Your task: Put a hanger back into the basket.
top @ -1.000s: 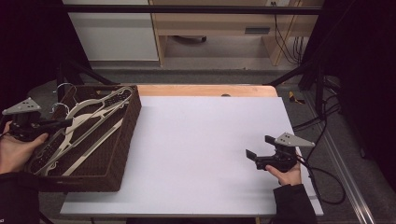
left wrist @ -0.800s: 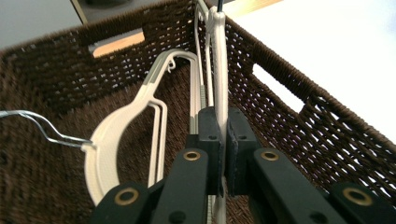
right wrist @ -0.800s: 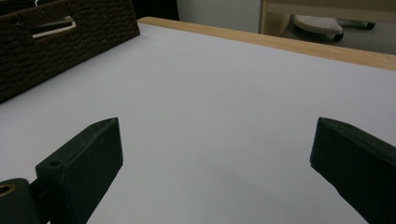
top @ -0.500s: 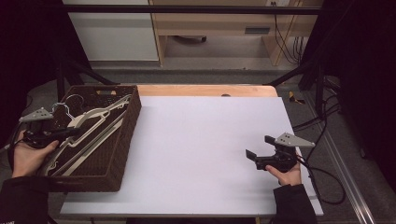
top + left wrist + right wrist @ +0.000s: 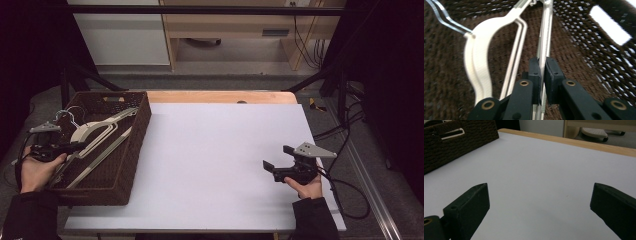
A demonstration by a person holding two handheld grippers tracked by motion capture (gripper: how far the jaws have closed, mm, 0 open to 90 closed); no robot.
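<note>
Item: white clothes hangers, several, lying in a dark woven basket point(image 5: 132, 150) at the near left of the table point(image 5: 220, 160).

Nearest, left side: the left gripper point(image 5: 75, 146) reached into the basket from its left rim, held in the person's left hand point(image 5: 35, 167). In the left gripper view its two black pads stood almost together, pinching the thin straight bar of one hanger point(image 5: 544, 50), which ran upward between them. The jaws had eased a trifle apart just before, yet the bar sat between the pads and both looked to press on it.

Nearest, right side: the right gripper point(image 5: 276, 159) rested over bare table at the near right, jaws spread wide and holding nothing.

Middle: a second hanger with a broad curved shoulder point(image 5: 477, 57) lay just left of the gripped bar. Its metal hook point(image 5: 67, 114) pointed toward the basket's far left corner.

Far: the basket's end wall with its handle slot point(image 5: 114, 98).

Handling, as judged: light, stiff, smooth plastic with wire hooks, so fairly slippery. The thin bar gives a narrow purchase and the hanger may swing when lifted. The hangers overlap, so hooks could snag a neighbour or the weave. A hold near the neck, beside the hook, would balance better.
</note>
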